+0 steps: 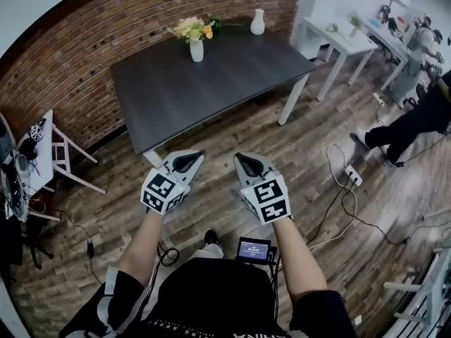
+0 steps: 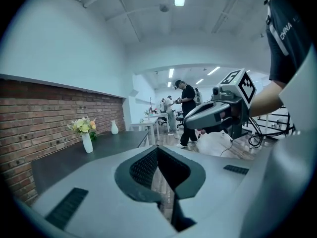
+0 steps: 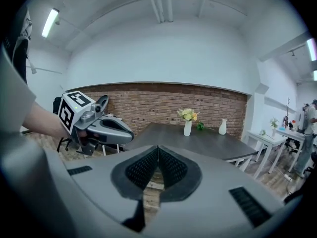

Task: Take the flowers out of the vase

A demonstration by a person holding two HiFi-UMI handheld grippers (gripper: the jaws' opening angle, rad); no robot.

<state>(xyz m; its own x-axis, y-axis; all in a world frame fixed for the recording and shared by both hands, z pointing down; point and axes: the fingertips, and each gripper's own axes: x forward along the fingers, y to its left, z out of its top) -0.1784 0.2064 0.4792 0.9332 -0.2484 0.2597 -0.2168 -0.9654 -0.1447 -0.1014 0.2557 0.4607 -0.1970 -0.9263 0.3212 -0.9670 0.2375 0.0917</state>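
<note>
Two grippers were seen low in the head view, the left gripper (image 1: pixel 189 160) and the right gripper (image 1: pixel 246 163), both well apart from the dark matte table (image 1: pixel 211 97). Near the table's far edge, by the brick wall, a white narrow-necked vase (image 1: pixel 196 51) stood upright with the pale yellow and orange flowers (image 1: pixel 192 28) in it. A second white vase (image 1: pixel 258 22) stood further along.

The step in hand was judged to be the approach, as nothing was grasped yet.

In the left gripper view, the dark ribbed jaws were pressed together with nothing between them.

In the right gripper view, the jaws were likewise closed and empty, and the flowers were seen far ahead.

For the next move, the table must be reached, one pair of jaws opened around the thin stems, and the smooth vase probably steadied by the other.
</note>
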